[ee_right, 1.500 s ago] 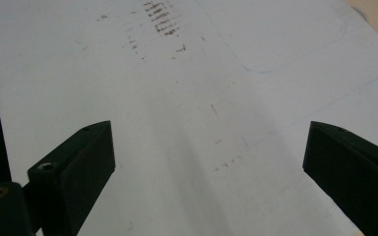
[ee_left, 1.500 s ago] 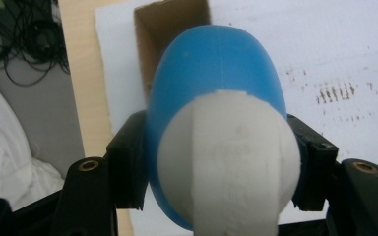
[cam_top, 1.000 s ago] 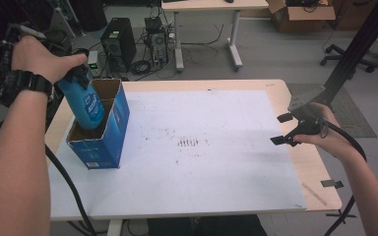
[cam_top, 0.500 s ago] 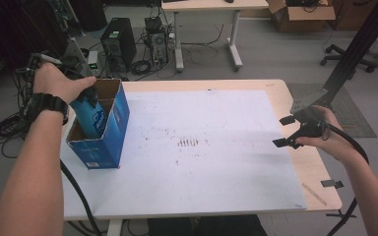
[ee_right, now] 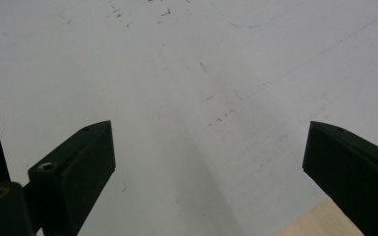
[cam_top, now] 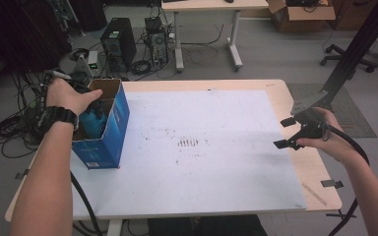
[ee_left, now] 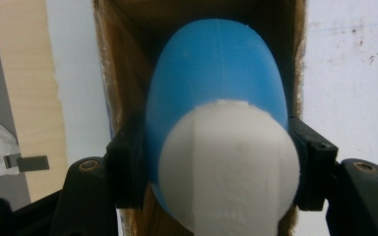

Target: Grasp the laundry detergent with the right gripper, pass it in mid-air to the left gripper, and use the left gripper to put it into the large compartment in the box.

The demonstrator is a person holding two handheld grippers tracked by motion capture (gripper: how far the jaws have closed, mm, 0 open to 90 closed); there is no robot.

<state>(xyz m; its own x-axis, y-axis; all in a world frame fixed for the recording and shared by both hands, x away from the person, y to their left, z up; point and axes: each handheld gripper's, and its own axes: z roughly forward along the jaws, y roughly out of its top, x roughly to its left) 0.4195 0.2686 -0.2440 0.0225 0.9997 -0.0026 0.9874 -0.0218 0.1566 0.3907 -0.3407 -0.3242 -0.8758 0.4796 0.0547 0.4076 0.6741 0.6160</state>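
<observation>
A blue bottle (cam_top: 93,124) with a white cap (ee_left: 229,167) stands partly down inside the open blue cardboard box (cam_top: 106,145) at the table's left side. My left gripper (ee_left: 221,162) is shut on the bottle, its black pads pressing on both sides just above the cap. The bottle's blue body (ee_left: 216,73) points down into the box's brown inside (ee_left: 123,73). In the high view a hand covers most of this gripper at the box's mouth. My right gripper (cam_top: 285,132) hovers open over the right edge of the white sheet, with nothing between its jaws (ee_right: 209,167).
A white sheet (cam_top: 216,147) with faint marks covers most of the wooden table (cam_top: 320,172). Beyond the table's far edge, on the floor, are a computer tower (cam_top: 118,44), cables, another table and a cardboard box. A black post (cam_top: 359,54) slants up at the right.
My left hand has come down, lowering the blue bottle from above the box into it. The right hand has stayed in place.
</observation>
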